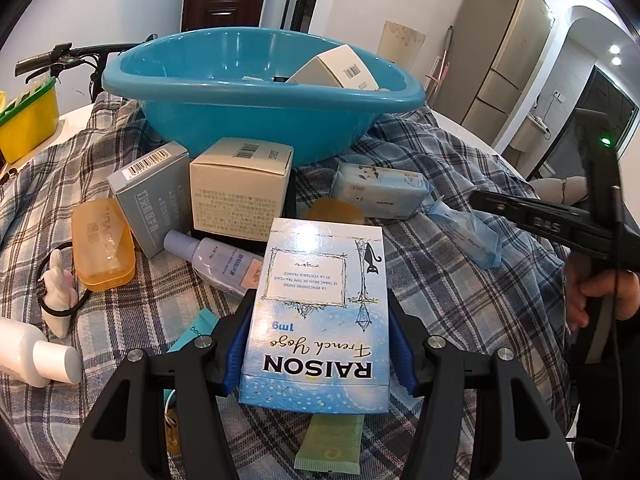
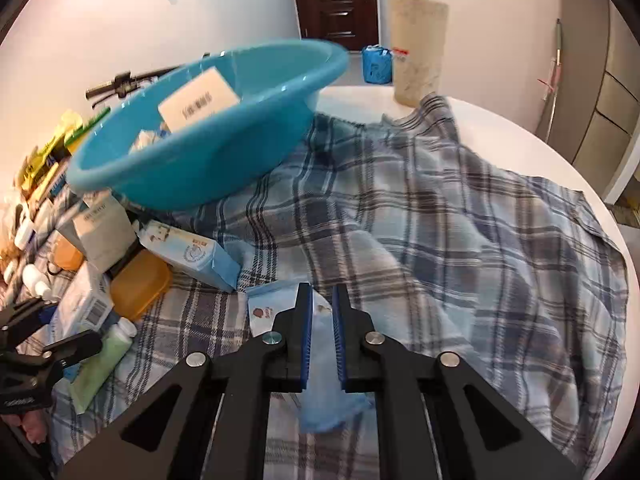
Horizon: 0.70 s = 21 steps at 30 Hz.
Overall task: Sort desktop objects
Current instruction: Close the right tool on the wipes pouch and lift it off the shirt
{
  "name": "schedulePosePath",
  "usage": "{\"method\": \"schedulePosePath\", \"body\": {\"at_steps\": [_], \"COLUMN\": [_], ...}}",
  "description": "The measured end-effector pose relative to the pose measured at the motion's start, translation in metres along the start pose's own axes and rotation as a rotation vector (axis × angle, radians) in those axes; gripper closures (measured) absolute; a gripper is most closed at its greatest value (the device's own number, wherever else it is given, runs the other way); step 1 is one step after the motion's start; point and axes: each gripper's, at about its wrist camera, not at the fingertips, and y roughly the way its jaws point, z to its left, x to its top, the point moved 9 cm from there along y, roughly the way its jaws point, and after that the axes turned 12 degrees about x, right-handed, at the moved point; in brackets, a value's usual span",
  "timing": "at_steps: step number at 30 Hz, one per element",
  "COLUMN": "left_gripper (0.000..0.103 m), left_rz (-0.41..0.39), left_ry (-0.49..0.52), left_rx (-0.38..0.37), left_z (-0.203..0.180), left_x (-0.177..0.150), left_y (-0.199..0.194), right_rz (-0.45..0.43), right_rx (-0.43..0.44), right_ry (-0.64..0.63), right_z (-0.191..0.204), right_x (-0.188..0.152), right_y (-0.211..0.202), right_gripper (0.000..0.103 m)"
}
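My left gripper (image 1: 318,322) is shut on a light blue RAISON box (image 1: 316,312) and holds it above the plaid cloth, in front of the blue basin (image 1: 256,100). The basin holds a cream box (image 1: 340,68); it also shows in the right wrist view (image 2: 208,136). My right gripper (image 2: 322,308) has its jaws a narrow gap apart, straddling a thin blue plastic packet (image 2: 320,360) that lies on the cloth; whether the pads touch it is unclear. Loose items lie before the basin: a cream box (image 1: 240,188), a grey box (image 1: 154,196), an orange case (image 1: 102,244), a purple bottle (image 1: 216,260), a blue tissue pack (image 1: 380,190).
A plaid cloth (image 2: 460,220) covers the round white table (image 2: 560,152). A yellow bin (image 1: 28,120) stands at the far left. A white bottle (image 1: 32,352), a hair tie with a white charm (image 1: 60,292) and a green tube (image 1: 332,440) lie near my left gripper. A beige cylinder (image 2: 418,48) stands behind.
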Motion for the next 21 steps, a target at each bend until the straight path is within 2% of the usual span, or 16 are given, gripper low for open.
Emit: {"method": "schedulePosePath", "body": {"at_steps": [4,5,7,8,9,16,17,20,21], "left_gripper": [0.042,0.042,0.042,0.042,0.042,0.042,0.042,0.042,0.042], "left_rz": [-0.001,-0.001,-0.001,-0.001,-0.001,-0.001,-0.001,0.004,0.005], "left_ry": [0.001,0.0,-0.001,-0.001,-0.001,-0.001,-0.001,0.001,0.002], "left_rx": [0.0,0.0,0.0,0.0,0.0,0.0,0.0,0.001,0.001], "left_z": [0.0,0.0,0.001,0.001,0.001,0.001,0.001,0.0,0.0], "left_x": [0.0,0.0,0.0,0.0,0.0,0.0,0.0,-0.001,-0.001], "left_y": [0.0,0.0,-0.001,-0.001,-0.001,-0.001,-0.001,0.0,0.001], "right_rz": [0.025,0.031,0.037,0.036,0.03,0.072,0.079,0.103,0.108], "right_rx": [0.026,0.04,0.06,0.054,0.044,0.017,0.019,0.028,0.034], "right_ry": [-0.048,-0.06,-0.084,-0.095,-0.108,-0.113,-0.109,-0.095,-0.091], "right_z": [0.007,0.011,0.016,0.017,0.019,0.013,0.012,0.008,0.008], "right_x": [-0.011,-0.012,-0.016,-0.018,-0.018,-0.021,-0.022,-0.028,-0.03], "right_y": [-0.008,-0.008,-0.008,-0.008,-0.008,0.004,0.006,0.012,0.013], "right_gripper": [0.089,0.082,0.058,0.039,0.036,0.037,0.039,0.057,0.057]}}
